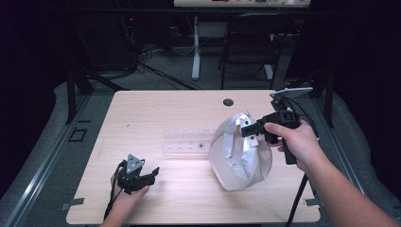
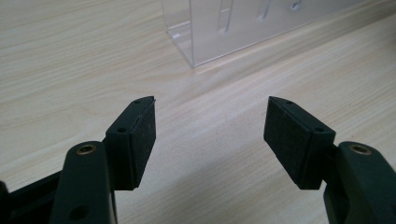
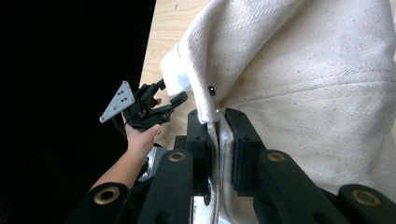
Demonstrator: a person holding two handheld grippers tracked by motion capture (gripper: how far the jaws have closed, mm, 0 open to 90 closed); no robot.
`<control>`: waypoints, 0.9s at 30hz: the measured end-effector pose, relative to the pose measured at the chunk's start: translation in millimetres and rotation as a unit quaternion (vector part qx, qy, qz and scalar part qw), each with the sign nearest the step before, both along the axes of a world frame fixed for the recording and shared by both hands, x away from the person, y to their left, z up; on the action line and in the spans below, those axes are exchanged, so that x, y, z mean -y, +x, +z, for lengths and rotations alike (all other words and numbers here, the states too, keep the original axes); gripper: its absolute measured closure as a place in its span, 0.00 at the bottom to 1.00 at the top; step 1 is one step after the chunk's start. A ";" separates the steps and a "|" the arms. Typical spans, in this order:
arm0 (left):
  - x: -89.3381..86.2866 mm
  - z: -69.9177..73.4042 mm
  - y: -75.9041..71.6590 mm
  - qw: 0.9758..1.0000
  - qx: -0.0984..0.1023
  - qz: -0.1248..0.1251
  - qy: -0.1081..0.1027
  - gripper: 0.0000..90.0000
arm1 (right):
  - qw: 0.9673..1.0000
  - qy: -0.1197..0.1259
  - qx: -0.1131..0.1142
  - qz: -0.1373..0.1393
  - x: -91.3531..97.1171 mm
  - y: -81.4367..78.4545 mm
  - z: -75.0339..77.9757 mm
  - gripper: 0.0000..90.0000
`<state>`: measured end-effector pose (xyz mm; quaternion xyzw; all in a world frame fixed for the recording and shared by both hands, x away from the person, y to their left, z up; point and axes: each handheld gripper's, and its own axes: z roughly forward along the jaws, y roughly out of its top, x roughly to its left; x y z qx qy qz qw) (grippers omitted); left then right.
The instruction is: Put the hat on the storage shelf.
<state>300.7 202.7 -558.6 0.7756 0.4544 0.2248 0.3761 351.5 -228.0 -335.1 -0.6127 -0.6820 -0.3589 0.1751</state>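
While right tongs [image 3: 218,116] pinch rim, cap [image 1: 240,153] hangs opening leftward.

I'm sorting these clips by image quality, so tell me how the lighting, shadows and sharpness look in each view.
High view: wooden table evenly lit, surroundings dark, slightly soft. Left gripper view: left gripper sharp, soft shadows beneath it, glare on the clear plastic holder. Right gripper view: cream cap bright with its weave crisp, right gripper clamped on it, left side black.

No text, label or number is legible anywhere.
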 end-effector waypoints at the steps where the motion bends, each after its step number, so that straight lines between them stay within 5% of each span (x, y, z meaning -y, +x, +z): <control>1: -0.1 0.8 0.0 1.000 -0.003 0.002 -0.009 0.38 | 1.000 0.003 -0.001 -0.003 -1.4 0.8 1.5 0.90; 5: -0.1 2.8 -0.9 1.000 -0.005 0.001 -0.025 0.35 | 1.000 0.004 0.004 -0.003 -3.9 2.7 4.3 0.90; 16: 7.9 2.9 -4.2 1.000 0.000 -0.024 0.001 0.36 | 1.000 0.007 0.013 -0.005 -10.0 7.9 17.0 0.90; 27: 15.8 5.1 -8.8 0.999 0.006 -0.043 -0.005 0.41 | 1.000 0.012 0.021 -0.006 -16.4 14.2 22.7 0.90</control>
